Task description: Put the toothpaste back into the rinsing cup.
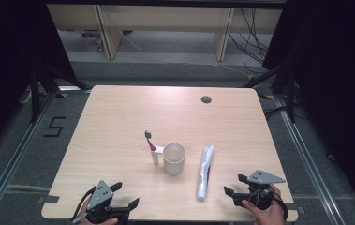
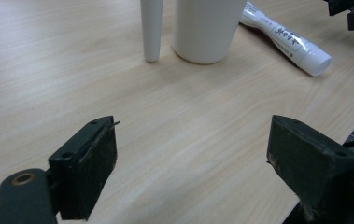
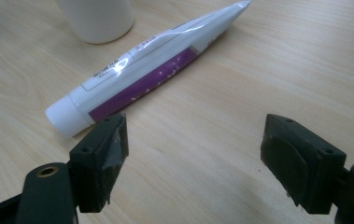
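Toothpaste tube [image 1: 205, 171] lies flat on the counter [image 1: 119, 117], right of centre, cap end toward the person, crimped end pointing away. White with a purple panel in the right gripper view [image 3: 151, 70]. Just left of it stands a white cup [image 1: 173, 158], upright, open top, close to the tube but whether they touch I cannot tell. Toothbrush [image 1: 151, 145] sits just left of the cup in a white holder [image 1: 156, 156], head up and tilted away to the left; red on the handle.

Right gripper [image 1: 237, 184] is at the near right edge of the counter, jaws spread wide, nothing between them. Tube cap sits just beyond its left jaw in the right gripper view, not touching as far as I can see.

Left gripper [image 1: 124, 196] is at the near left edge, jaws also spread, holding nothing, well apart from the cup and holder. Left gripper view shows cup [image 2: 207, 28], holder base [image 2: 151, 32] and tube [image 2: 286, 39] ahead.
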